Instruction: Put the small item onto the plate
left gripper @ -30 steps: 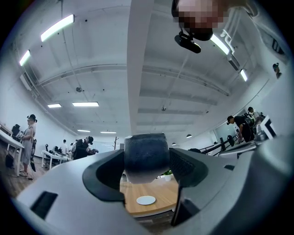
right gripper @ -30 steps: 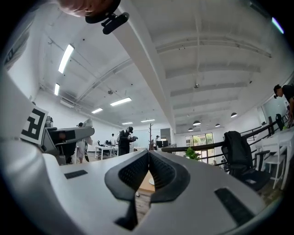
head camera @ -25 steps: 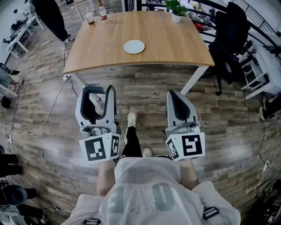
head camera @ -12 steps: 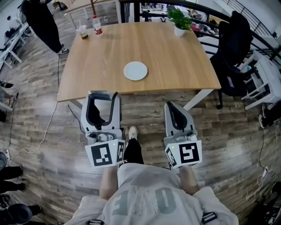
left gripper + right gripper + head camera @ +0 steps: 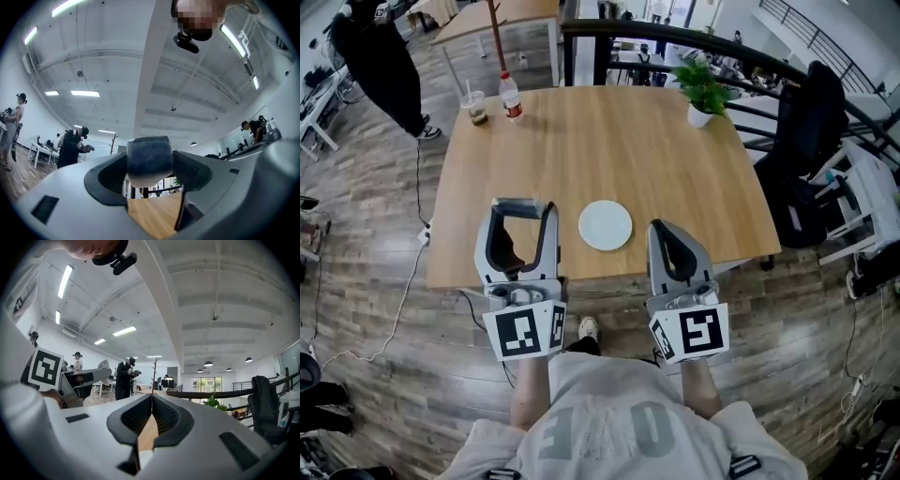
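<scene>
- head view: you hold both tools low over the near edge of the wooden surface [image 5: 628, 141]. the left tool [image 5: 522, 211] and the right tool [image 5: 667, 232] flank the white plate [image 5: 606, 226], which lies flat near that edge, between the two. a bottle [image 5: 512, 97] and a cup [image 5: 474, 108] stand side by side at the far left corner, and a potted plant [image 5: 703, 94] stands at the far right. a dark chair [image 5: 811, 141] sits off the right side.
- left gripper view: your left tool [image 5: 149, 161] is clamped on the small item [image 5: 149, 157], a dark block with a pale underside, pinched between both jaws. it hangs in the air with the wood [image 5: 154, 218] showing below it, so it is in the tool and not on the plate.
- right gripper view: your right tool [image 5: 151, 399] has its jaws pressed together, tip to tip. a strip of the wooden surface [image 5: 149, 432] shows beneath them, and a person in black [image 5: 125, 376] stands far off.
</scene>
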Motion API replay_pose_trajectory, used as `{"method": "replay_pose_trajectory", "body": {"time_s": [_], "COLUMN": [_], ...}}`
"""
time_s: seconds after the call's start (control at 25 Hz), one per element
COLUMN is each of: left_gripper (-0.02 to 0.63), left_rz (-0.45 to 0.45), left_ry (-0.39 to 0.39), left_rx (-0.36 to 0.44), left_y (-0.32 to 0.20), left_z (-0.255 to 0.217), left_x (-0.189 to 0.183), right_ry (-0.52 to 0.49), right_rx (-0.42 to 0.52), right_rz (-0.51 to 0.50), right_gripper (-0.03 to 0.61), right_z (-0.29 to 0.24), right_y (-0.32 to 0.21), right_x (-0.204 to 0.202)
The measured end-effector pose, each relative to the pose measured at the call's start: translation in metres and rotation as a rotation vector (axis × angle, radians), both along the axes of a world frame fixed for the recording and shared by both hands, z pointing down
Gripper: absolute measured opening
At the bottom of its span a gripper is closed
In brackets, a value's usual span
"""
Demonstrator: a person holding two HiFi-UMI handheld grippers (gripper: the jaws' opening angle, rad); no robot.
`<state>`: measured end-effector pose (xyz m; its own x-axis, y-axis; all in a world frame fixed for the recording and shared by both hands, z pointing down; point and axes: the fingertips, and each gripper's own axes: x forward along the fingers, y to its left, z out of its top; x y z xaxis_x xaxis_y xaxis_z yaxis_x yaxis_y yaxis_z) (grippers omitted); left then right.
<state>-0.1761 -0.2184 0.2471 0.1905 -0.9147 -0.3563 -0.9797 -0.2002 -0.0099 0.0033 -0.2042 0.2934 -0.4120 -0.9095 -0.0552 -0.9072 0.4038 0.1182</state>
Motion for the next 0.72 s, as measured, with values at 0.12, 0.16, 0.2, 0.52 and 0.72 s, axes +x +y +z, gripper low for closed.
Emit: {"method": "replay_pose_trajectory", "body": {"time_s": [0.12, 0.16, 0.2, 0.52, 0.72], "left_gripper": [0.308, 0.308, 0.308, 0.308, 0.308], "left_rz": [0.015, 0.021, 0.027, 0.071, 0.067], "left_ry": [0.007, 0.007, 0.006, 0.007, -0.019], "left_rx": [0.014, 0.014, 0.012, -0.040, -0.037], "left_y": [-0.033, -0.042, -0.050, -0.083, -0.083], "left_z": [-0.008, -0.009, -0.010, 0.004, 0.004], "left_x": [-0.010, -0.011, -0.012, 0.001, 0.018], "right_ry": [0.008, 0.011, 0.012, 0.005, -0.009], "right_rx": [0.008, 0.004, -0.001, -0.036, -0.028], "right_rz": [0.009, 0.012, 0.014, 0.007, -0.036], "right_gripper": [0.018, 0.018, 0.018, 0.018, 0.018], "right_z": [-0.007, -0.008, -0.008, -0.003, -0.003], "right_y": [-0.030, -0.039, -0.046, -0.081, -0.092], "right_x": [-0.011, -0.014, -0.016, -0.022, -0.019]}}
